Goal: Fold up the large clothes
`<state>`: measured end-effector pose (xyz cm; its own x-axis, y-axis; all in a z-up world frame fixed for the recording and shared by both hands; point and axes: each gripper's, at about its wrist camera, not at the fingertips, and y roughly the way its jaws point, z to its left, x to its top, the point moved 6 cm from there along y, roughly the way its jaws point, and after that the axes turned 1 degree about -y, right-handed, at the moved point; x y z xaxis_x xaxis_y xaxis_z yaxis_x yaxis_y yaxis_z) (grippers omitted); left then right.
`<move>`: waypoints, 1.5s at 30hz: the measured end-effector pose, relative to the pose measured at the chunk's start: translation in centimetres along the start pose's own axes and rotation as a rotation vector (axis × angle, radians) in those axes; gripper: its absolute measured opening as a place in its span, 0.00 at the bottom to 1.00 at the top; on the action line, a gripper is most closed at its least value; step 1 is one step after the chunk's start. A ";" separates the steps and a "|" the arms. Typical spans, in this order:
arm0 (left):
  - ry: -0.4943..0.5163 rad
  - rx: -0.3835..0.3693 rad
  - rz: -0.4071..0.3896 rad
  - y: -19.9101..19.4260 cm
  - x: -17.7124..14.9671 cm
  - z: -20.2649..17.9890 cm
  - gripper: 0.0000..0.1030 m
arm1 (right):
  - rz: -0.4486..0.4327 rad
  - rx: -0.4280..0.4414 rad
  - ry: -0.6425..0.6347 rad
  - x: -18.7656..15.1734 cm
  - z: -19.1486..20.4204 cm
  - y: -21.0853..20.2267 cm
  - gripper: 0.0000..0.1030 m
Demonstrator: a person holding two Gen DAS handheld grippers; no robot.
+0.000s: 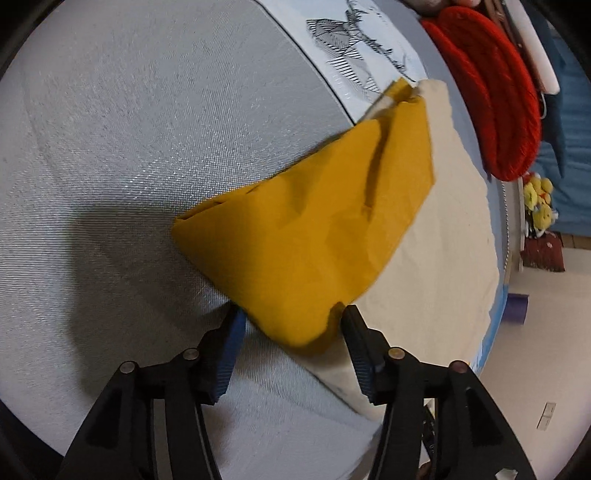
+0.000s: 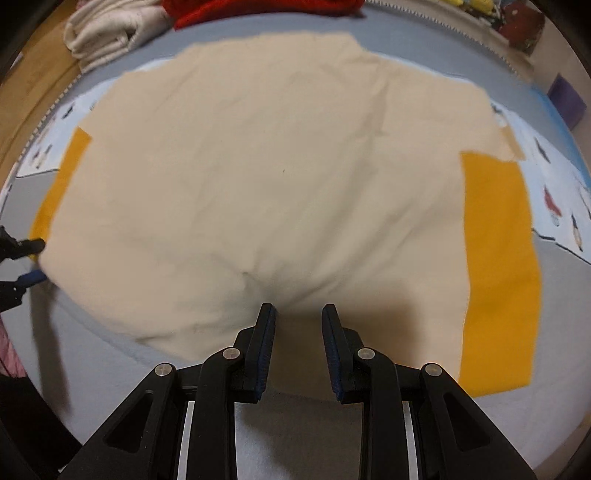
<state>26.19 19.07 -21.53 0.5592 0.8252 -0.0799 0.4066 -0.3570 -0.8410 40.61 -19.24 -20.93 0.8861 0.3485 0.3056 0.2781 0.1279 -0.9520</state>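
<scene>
A large cream shirt with yellow sleeves lies spread flat on a grey bed cover. Its right yellow sleeve lies flat. Its left yellow sleeve is folded over and rumpled. My left gripper is open, its fingers on either side of the sleeve's near corner; it also shows at the left edge of the right wrist view. My right gripper is open at the shirt's near hem, where the cloth puckers between the fingers.
A red knitted item and a folded cream garment lie at the bed's far side. A printed white-blue sheet lies under the shirt. A purple object stands on the floor beyond the bed edge.
</scene>
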 end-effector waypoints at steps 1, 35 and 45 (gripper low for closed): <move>-0.014 -0.001 -0.003 0.2 0.1 0.2 0.51 | 0.011 -0.003 0.001 0.0 -0.1 0.4 0.27; 0.292 0.070 -0.549 -11.6 -3.9 -8.4 0.02 | -0.215 0.049 0.030 2.2 4.7 -5.6 0.27; 0.378 0.127 -0.595 -13.2 -4.3 -9.9 0.02 | -0.032 0.159 -0.068 1.8 9.4 -0.9 0.27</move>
<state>25.63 15.91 -4.76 0.4905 0.6478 0.5829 0.6459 0.1788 -0.7422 38.43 -9.97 -19.42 0.8490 0.4036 0.3410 0.2384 0.2834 -0.9289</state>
